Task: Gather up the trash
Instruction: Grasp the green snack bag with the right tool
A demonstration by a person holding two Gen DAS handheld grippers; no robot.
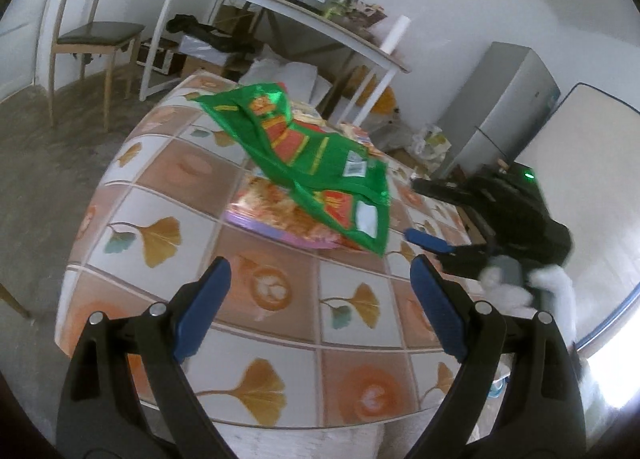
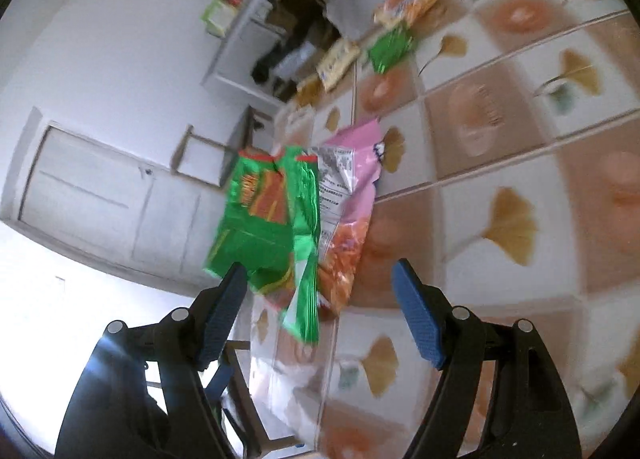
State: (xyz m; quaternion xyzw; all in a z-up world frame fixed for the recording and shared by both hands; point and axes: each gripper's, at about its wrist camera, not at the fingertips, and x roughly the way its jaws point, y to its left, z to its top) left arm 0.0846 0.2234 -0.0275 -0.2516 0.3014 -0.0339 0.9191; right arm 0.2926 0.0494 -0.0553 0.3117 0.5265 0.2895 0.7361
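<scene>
From the left wrist camera, a wooden chair (image 1: pixel 86 33) stands at ten o'clock on the bare floor; the left gripper (image 1: pixel 320 307) sits at six o'clock with its blue pads spread wide and nothing between them; beyond it the table with the ginkgo-leaf cloth (image 1: pixel 160 187) fills the middle; a green snack wrapper (image 1: pixel 304 163) lies at the centre, draped over a pink and orange wrapper (image 1: pixel 276 215) that rests on the cloth; a white desk (image 1: pixel 280 3) loaded with clutter runs along twelve o'clock; the right gripper (image 1: pixel 430 215) comes in at three o'clock, jaws wide and empty, its pad tips just beside the green wrapper's right edge, contact not clear; a grey cabinet (image 1: pixel 508 107) stands at two o'clock.

From the right wrist camera, blurred, a white door (image 2: pixel 104 199) lies at nine o'clock; the same two wrappers sit at the centre, just ahead of the open pads; smaller wrappers (image 2: pixel 384 31), green, yellow and orange, lie at twelve o'clock near the table's far edge.
</scene>
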